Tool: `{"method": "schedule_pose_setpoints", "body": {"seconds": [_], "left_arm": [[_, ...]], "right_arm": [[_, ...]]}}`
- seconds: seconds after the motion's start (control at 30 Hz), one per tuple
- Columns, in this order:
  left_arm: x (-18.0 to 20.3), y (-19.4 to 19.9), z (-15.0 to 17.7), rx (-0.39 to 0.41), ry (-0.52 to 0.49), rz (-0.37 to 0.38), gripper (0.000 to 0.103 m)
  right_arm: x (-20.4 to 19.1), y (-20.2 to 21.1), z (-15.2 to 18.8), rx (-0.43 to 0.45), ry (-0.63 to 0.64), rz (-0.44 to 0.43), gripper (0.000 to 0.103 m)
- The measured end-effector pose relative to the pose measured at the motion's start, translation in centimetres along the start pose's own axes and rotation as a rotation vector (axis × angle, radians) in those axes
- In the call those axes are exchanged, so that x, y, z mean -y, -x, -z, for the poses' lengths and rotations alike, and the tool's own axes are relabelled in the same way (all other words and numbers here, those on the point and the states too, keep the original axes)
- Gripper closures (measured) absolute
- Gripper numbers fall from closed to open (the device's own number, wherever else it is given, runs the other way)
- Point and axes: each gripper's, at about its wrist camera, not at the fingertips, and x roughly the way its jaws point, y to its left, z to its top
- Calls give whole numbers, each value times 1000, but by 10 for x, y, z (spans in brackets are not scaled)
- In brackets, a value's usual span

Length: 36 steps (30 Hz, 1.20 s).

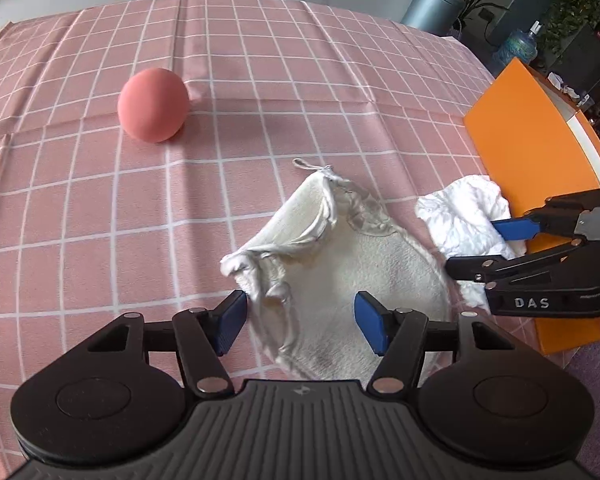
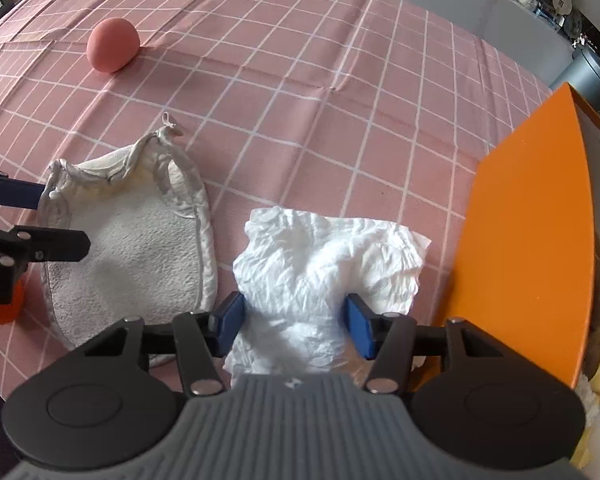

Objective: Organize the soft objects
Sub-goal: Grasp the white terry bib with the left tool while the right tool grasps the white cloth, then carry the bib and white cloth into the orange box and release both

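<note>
Over the pink checked table, my left tool gapes astride a cream terry mitt; my right tool stands half-wide, straddling crumpled white tissue.

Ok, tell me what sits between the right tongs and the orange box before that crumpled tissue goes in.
Nothing visible. The right tongs straddle the white tissue, and only bare checked cloth lies between it and the orange box wall. The cream mitt lies on the other side.
</note>
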Motion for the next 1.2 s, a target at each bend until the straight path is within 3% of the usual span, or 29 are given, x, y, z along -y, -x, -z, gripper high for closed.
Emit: {"method": "schedule_pose_setpoints", "body": {"seconds": [0.1, 0.33, 0.37, 0.43, 0.5, 0.6, 0.8, 1.2], "left_arm": [[9, -3, -2, 5, -8, 10, 30], [25, -8, 0, 46, -23, -43, 28], [27, -9, 0, 55, -25, -56, 32], [30, -8, 1, 77, -33, -103, 49], [32, -8, 1, 97, -39, -155, 77], [30, -3, 3, 134, -29, -162, 90], [31, 12, 12, 221, -3, -172, 93], [45, 57, 19, 391, 3, -181, 93]], "right_arm": [[-1, 1, 2, 24, -14, -11, 57], [-3, 5, 10, 95, -67, -47, 71], [-5, 5, 12, 105, -62, -42, 71], [-8, 5, 15, 123, -53, -28, 71], [-9, 5, 16, 133, -55, -22, 71], [-9, 5, 18, 142, -62, -19, 71], [-14, 9, 24, 185, -55, 16, 72], [-14, 70, 59, 443, -164, 0, 78]]}}
